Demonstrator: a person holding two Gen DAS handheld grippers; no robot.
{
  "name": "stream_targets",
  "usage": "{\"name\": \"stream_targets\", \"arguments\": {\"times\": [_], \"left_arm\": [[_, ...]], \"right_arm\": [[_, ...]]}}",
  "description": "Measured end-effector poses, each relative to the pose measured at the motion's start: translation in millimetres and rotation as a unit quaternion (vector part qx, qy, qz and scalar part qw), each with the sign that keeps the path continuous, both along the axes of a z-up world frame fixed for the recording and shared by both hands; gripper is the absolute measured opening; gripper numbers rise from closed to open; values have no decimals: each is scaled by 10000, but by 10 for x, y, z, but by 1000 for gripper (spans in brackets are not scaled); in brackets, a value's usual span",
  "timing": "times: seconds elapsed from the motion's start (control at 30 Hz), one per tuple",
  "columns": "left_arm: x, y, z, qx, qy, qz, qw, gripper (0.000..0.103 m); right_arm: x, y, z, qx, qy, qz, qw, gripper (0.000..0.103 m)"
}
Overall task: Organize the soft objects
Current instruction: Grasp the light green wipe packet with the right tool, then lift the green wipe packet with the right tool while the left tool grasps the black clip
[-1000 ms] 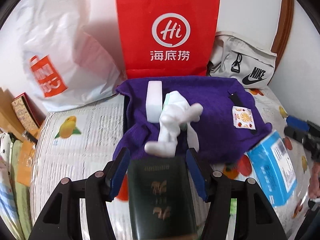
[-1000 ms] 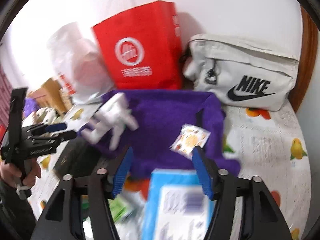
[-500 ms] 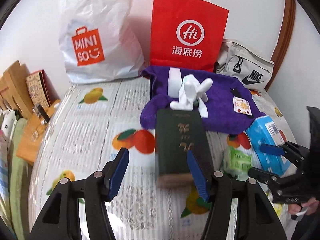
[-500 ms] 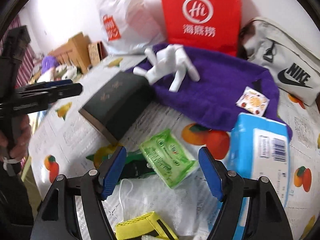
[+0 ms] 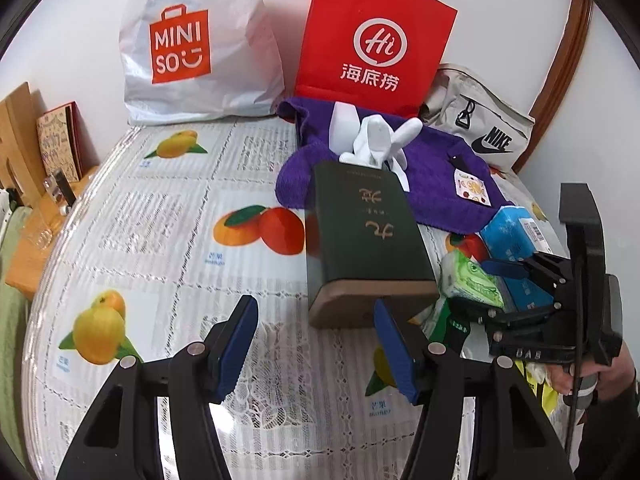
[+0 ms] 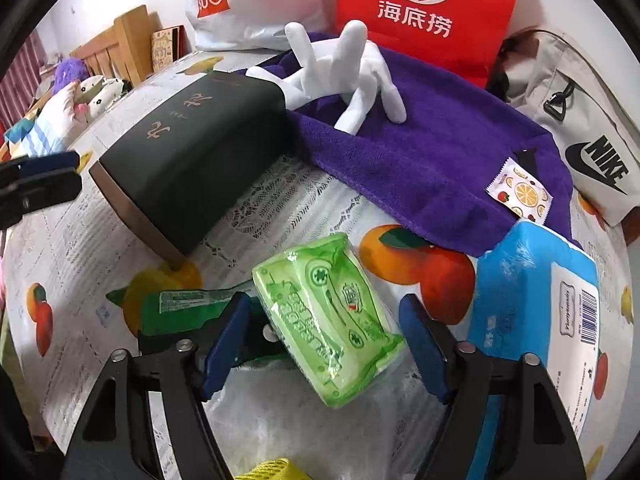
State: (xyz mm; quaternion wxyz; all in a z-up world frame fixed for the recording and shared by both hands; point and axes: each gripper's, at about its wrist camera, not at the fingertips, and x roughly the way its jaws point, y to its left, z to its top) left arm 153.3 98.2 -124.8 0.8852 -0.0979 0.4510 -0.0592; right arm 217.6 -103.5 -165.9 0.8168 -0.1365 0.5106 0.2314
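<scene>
This looks like a room in a home. The worktop (image 5: pixel 168 240) has a lace cloth with fruit pictures. Far ahead of the tool, shopping bags (image 5: pixel 192 48) and a sports bag (image 5: pixel 486 130) lean on the white wall. Off to the left sit soft toys (image 6: pixel 86 94) and a wooden rack (image 6: pixel 120 46).

The left wrist view looks forward and down over the worktop (image 5: pixel 168 208) toward the wall, close behind the dark box (image 5: pixel 364 232). The right wrist view tilts steeper, close above the green pack (image 6: pixel 324 320). Both share box (image 6: pixel 192 152), purple towel (image 6: pixel 440 152) and red bag (image 6: pixel 424 12).
</scene>
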Motion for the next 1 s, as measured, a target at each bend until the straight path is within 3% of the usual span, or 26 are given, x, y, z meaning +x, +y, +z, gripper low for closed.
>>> {"name": "stream_targets", "arguments": {"times": [0.1, 0.17, 0.2, 0.23, 0.5, 0.73, 1.0], "left_arm": [[-24, -21, -36, -19, 43, -51, 10000, 58], [-43, -44, -57, 7, 67, -83, 9999, 58], [-53, -61, -68, 3, 80, -106, 9999, 58], [-61, -76, -79, -7, 95, -128, 9999, 58], [-132, -324, -153, -4, 239, -417, 9988, 58], [-157, -729, -140, -91, 191, -1145, 9932, 58], [-140, -1105, -308, 501, 228, -1713, 9837, 58]], "right_arm": [[-6, -61, 73, 215, -33, -71, 9997, 56], [-35, -121, 161, 453, -28, -90, 9989, 47], [-48, -136, 188, 528, -35, -98, 9985, 35], [-72, -162, 225, 612, -43, -115, 9980, 33], [-270, -319, 364, 990, -215, -267, 9945, 32], [-488, -578, 652, 1414, -500, -448, 9877, 31], [-984, -1021, 866, 1695, -704, -623, 9810, 31]]}}
